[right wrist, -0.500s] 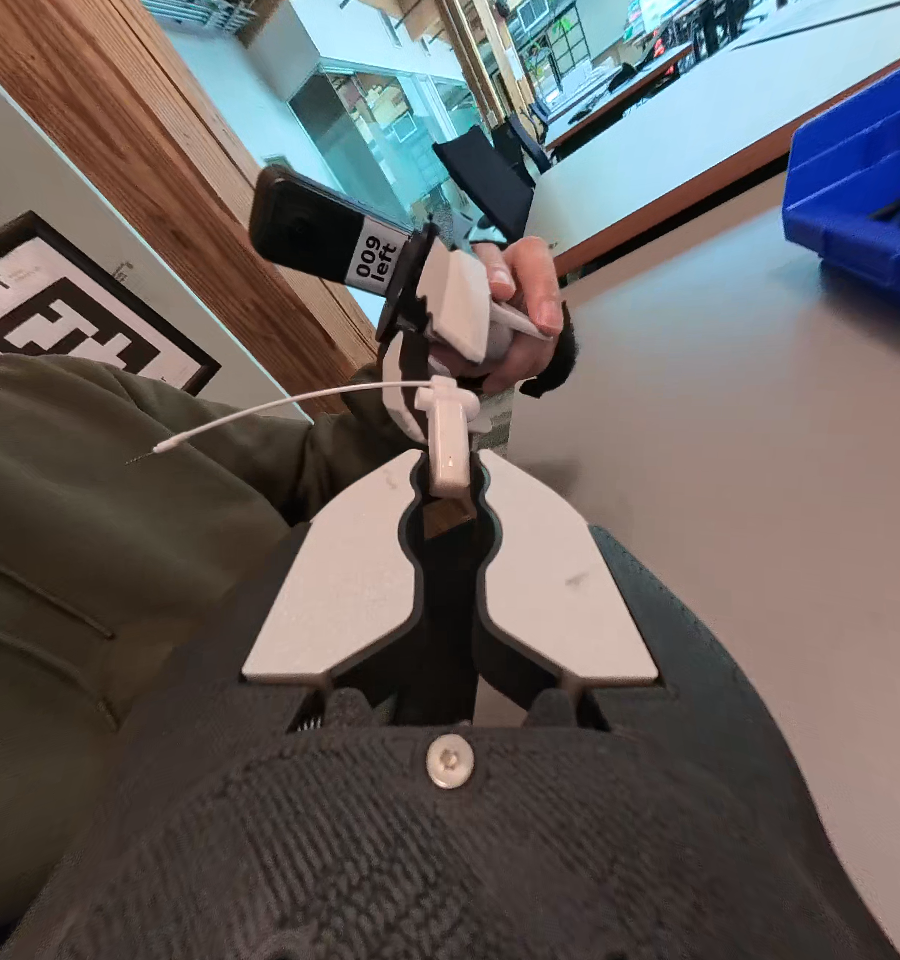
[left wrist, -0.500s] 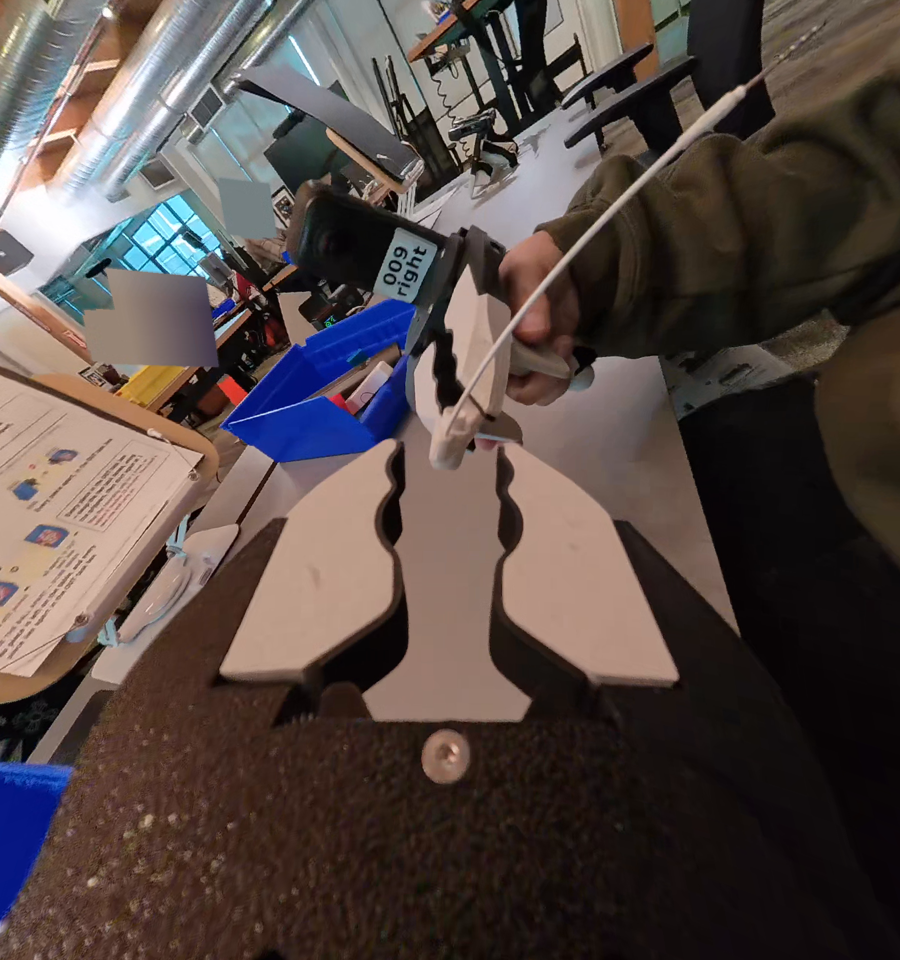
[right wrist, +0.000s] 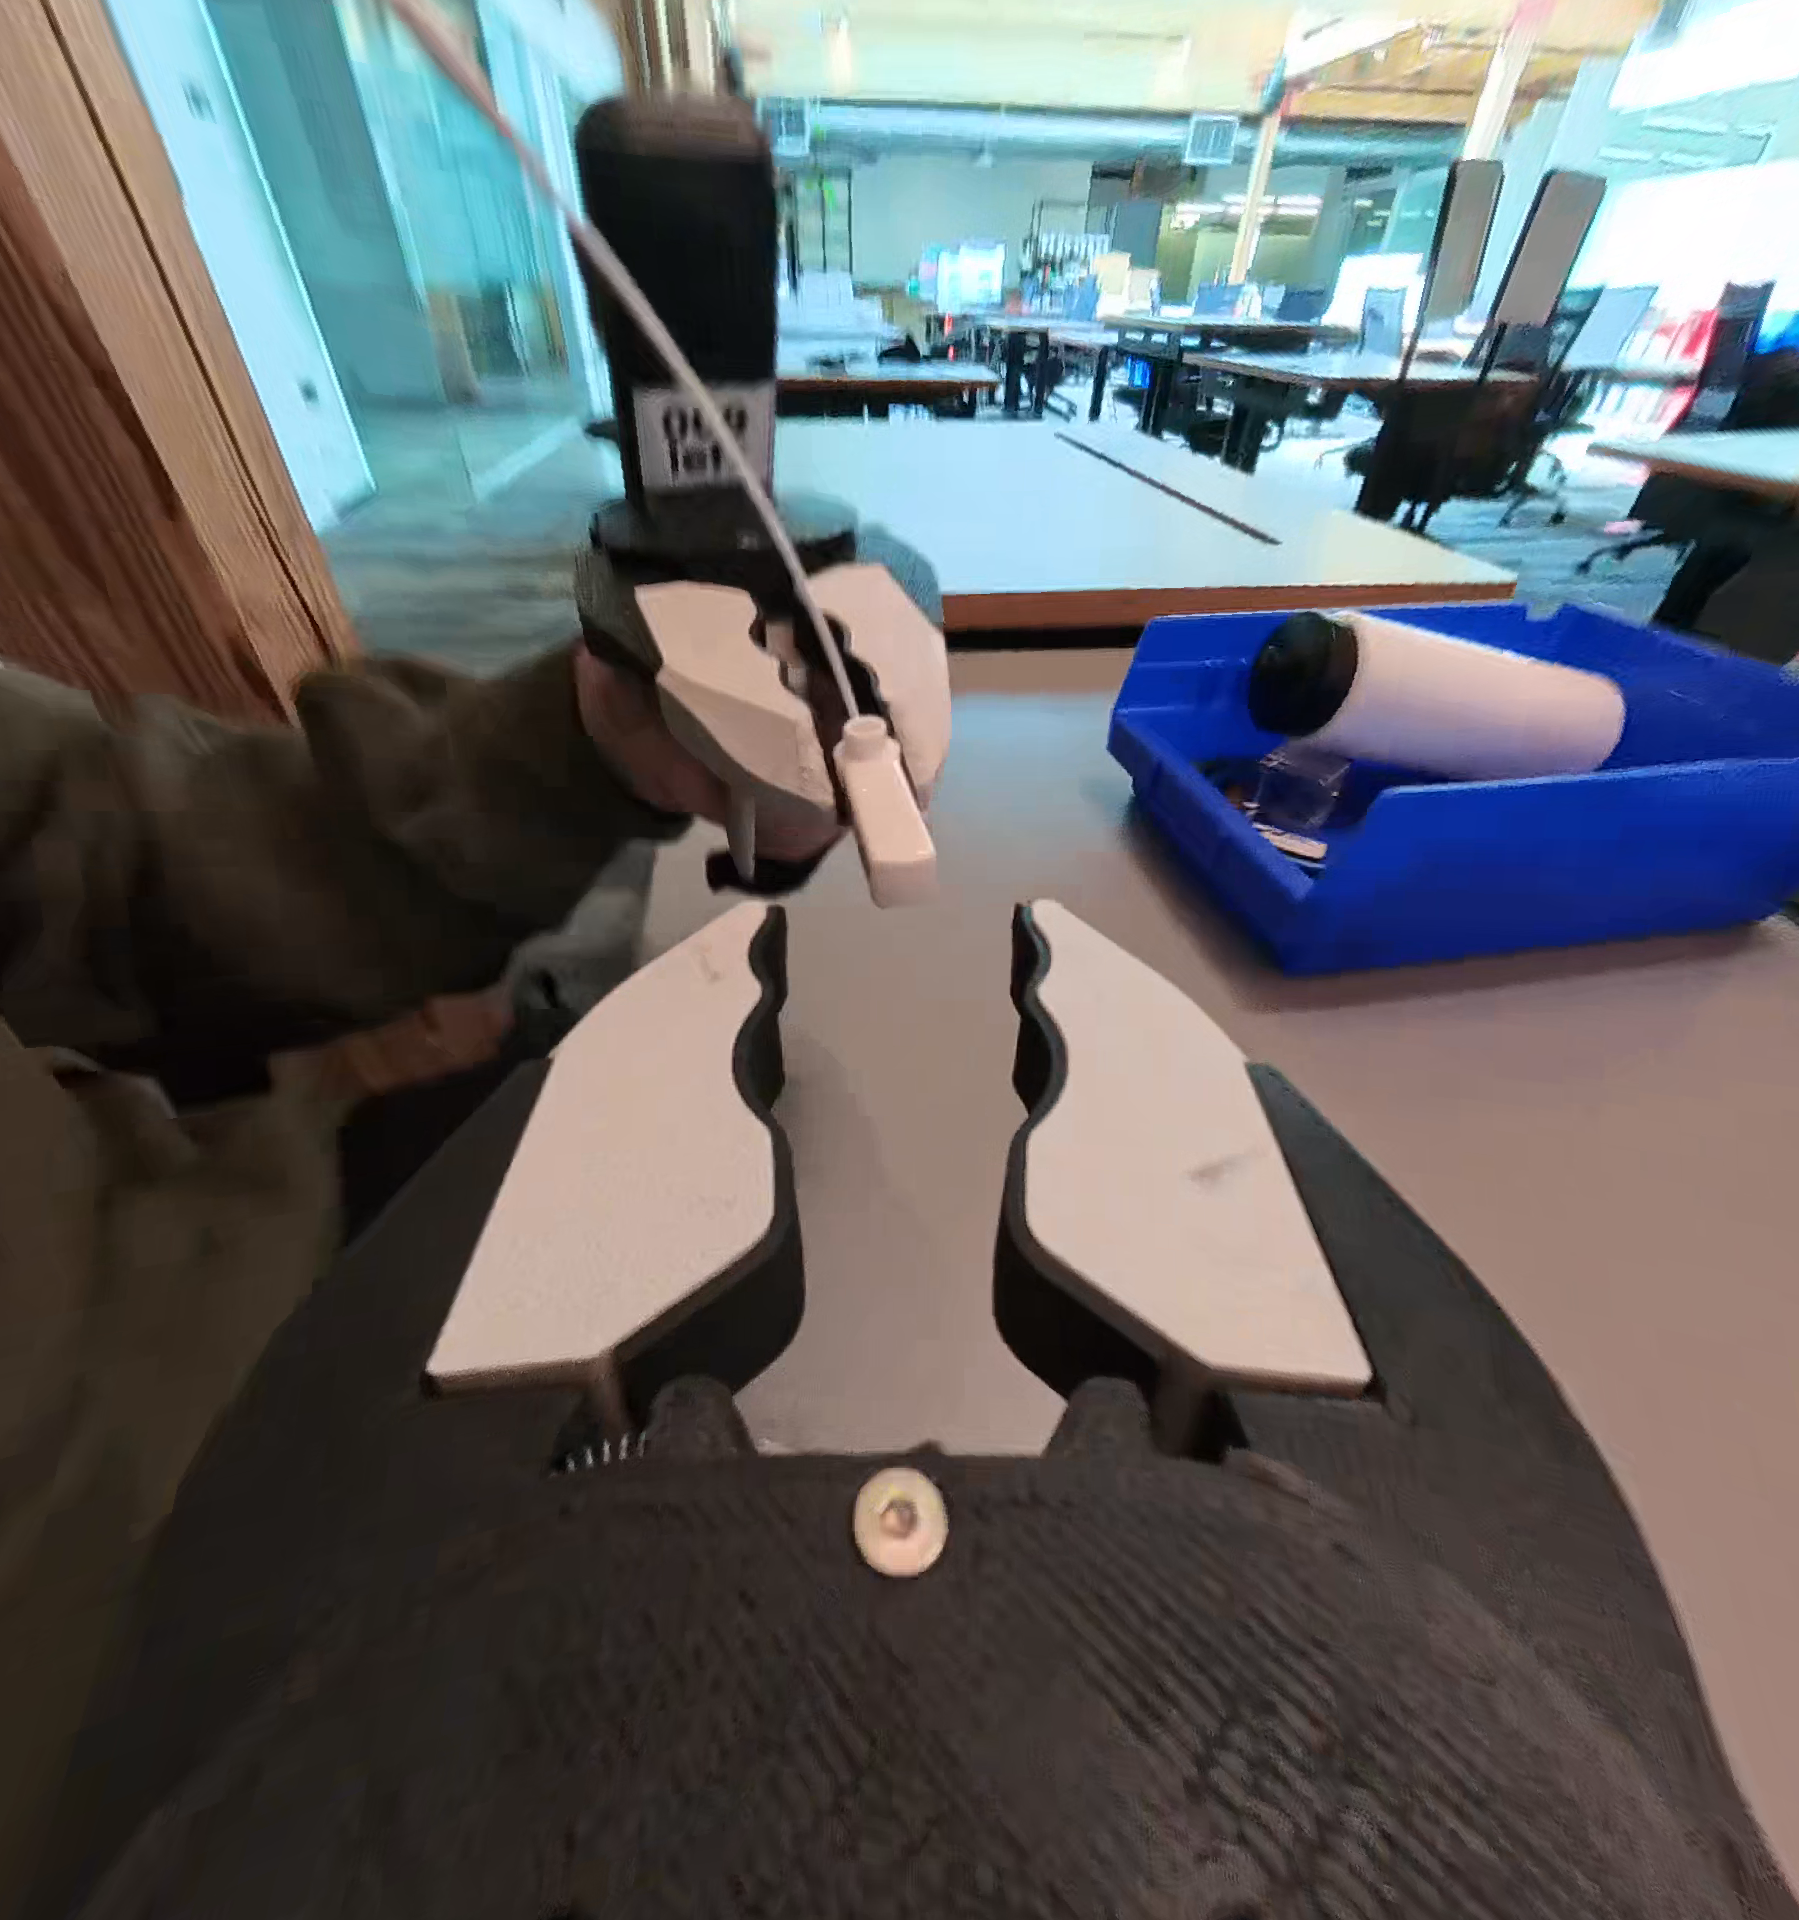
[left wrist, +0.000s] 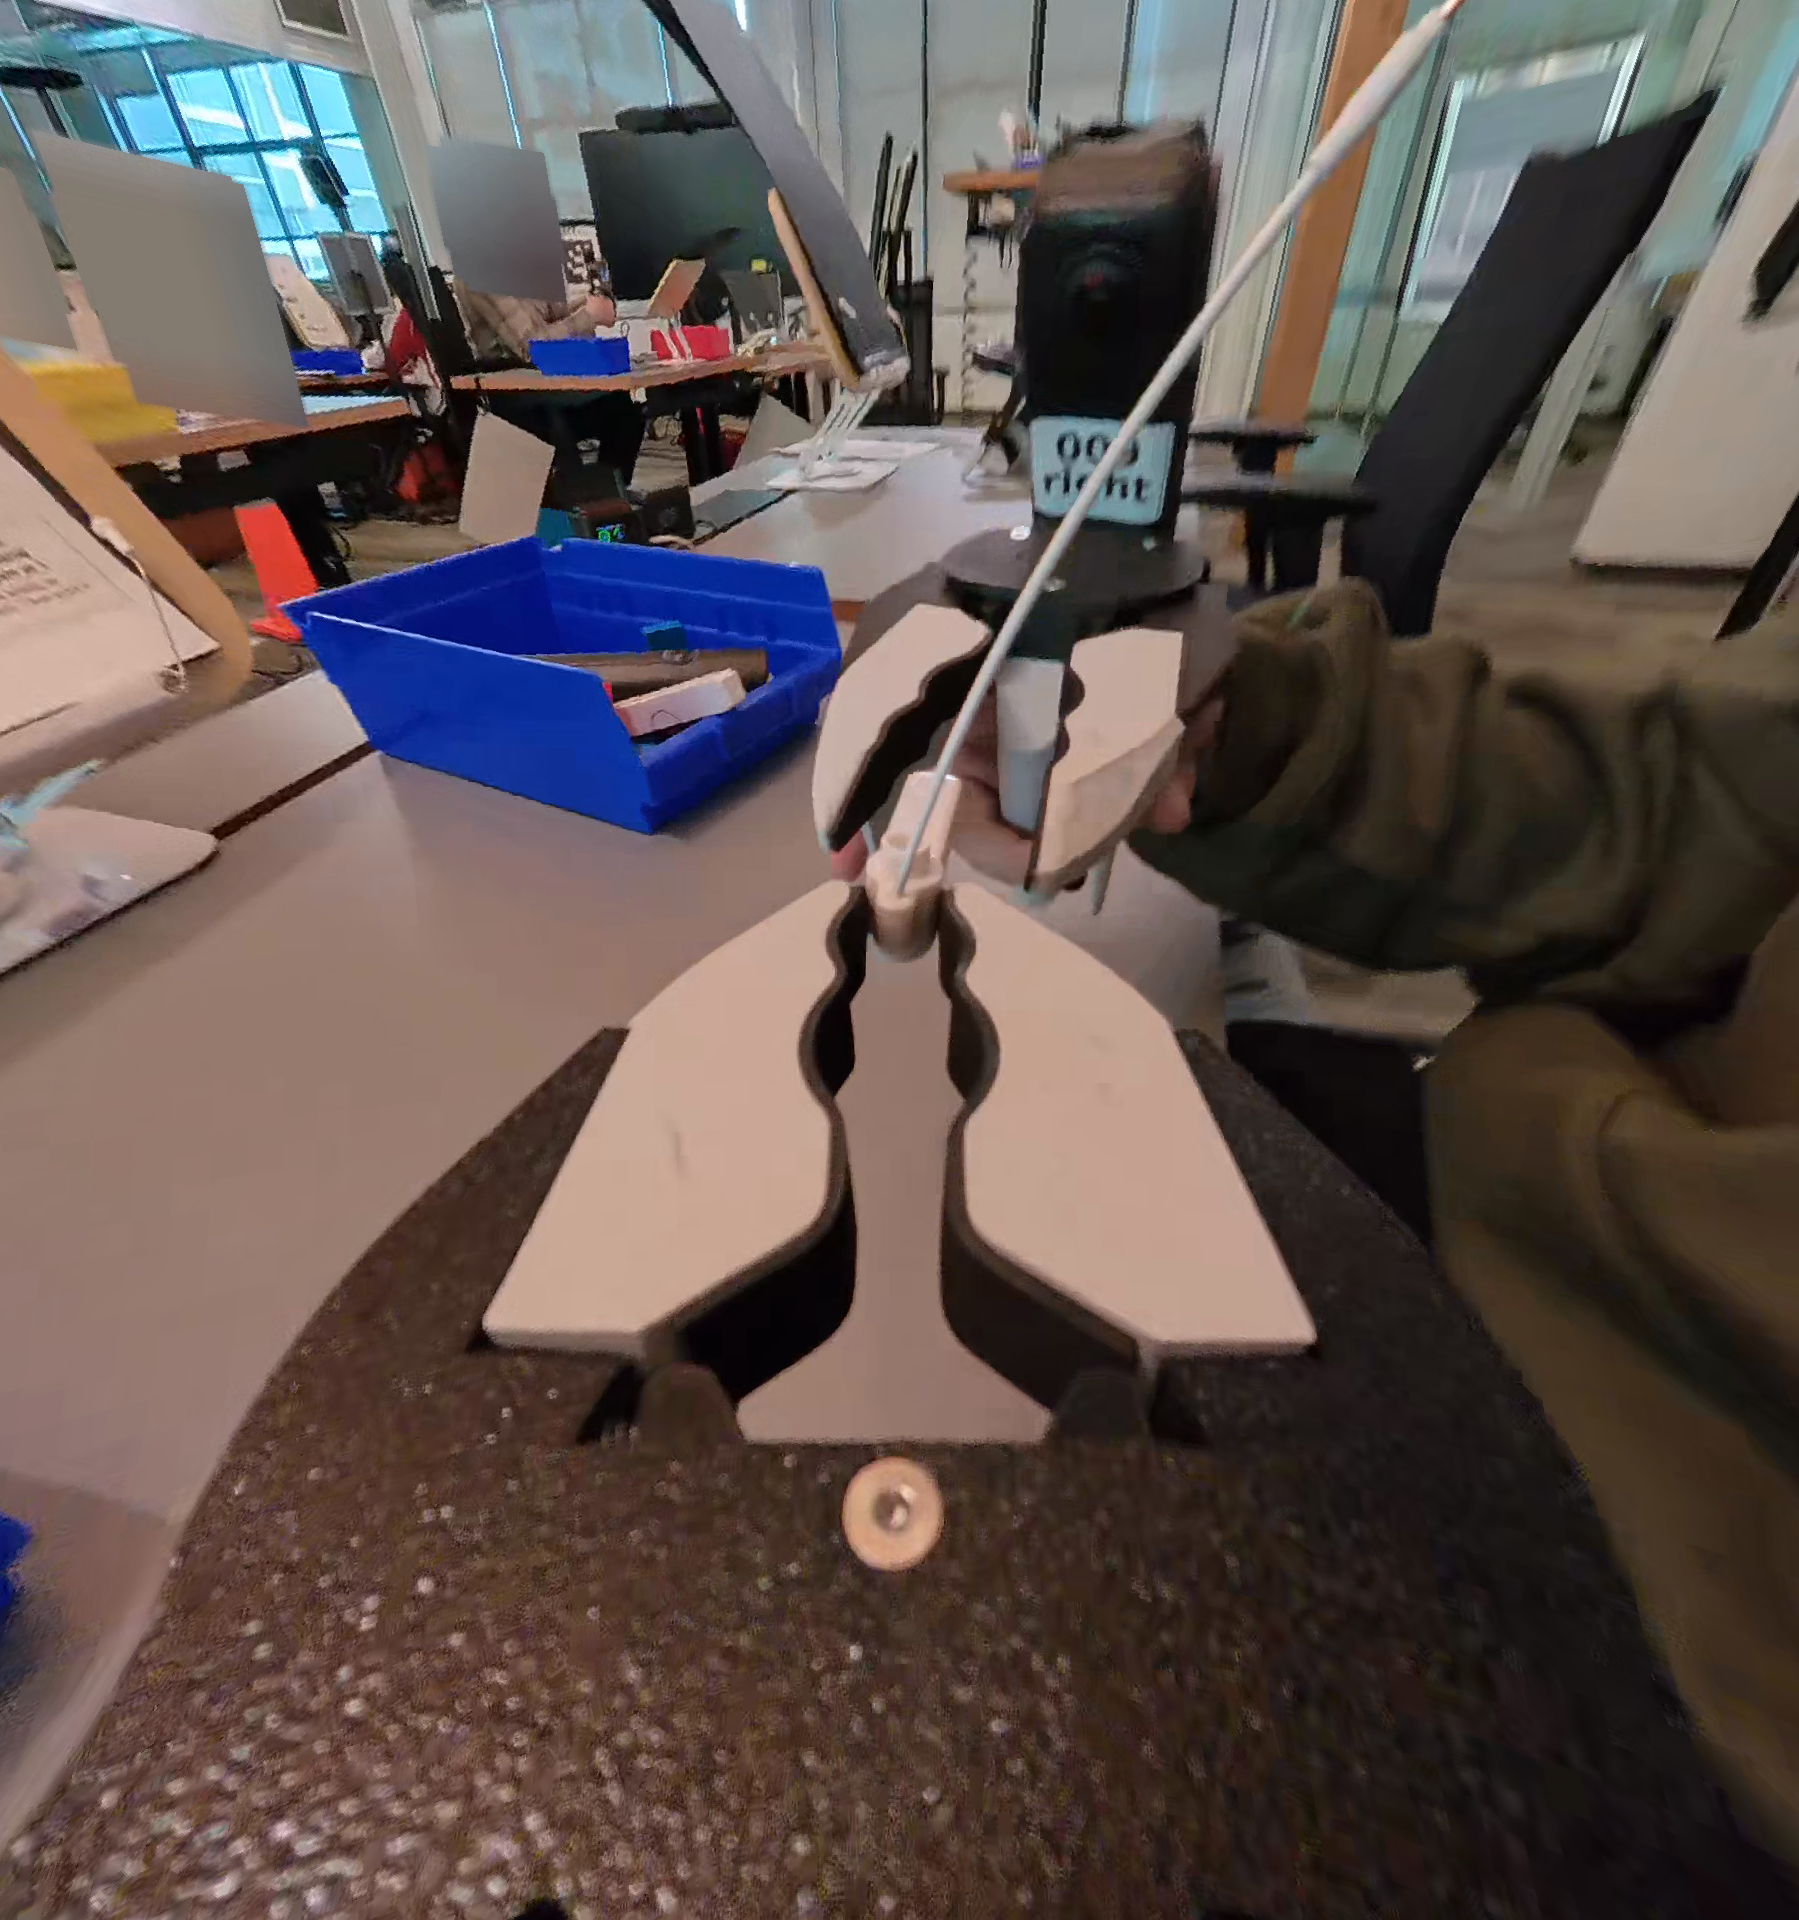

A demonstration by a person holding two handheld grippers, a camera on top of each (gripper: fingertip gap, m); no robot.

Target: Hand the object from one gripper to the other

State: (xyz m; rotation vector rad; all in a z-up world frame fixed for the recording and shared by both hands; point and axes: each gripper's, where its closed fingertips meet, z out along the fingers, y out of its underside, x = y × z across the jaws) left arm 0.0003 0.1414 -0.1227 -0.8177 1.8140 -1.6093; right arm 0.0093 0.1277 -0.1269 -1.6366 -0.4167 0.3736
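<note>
Small white plastic block with a long thin white stem (left wrist: 900, 902) found clamped between fingertips of left gripper (left wrist: 900, 940), above grey tabletop (left wrist: 251, 1039). Right gripper (right wrist: 897, 914) noted close by, fingers spread apart, gripping nothing. Blue plastic bin (right wrist: 1560, 862) recorded on table beyond, holding white cylinder with black cap (right wrist: 1435, 707).

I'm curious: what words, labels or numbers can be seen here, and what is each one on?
I don't quote writing; this is where it stands.
Pale blue label on the black camera, left wrist view: blurred.
White label on the other black camera, right wrist view: blurred.
Printed sheet on the stand at left: small print.
Lit display behind the blue bin: too small.
</note>
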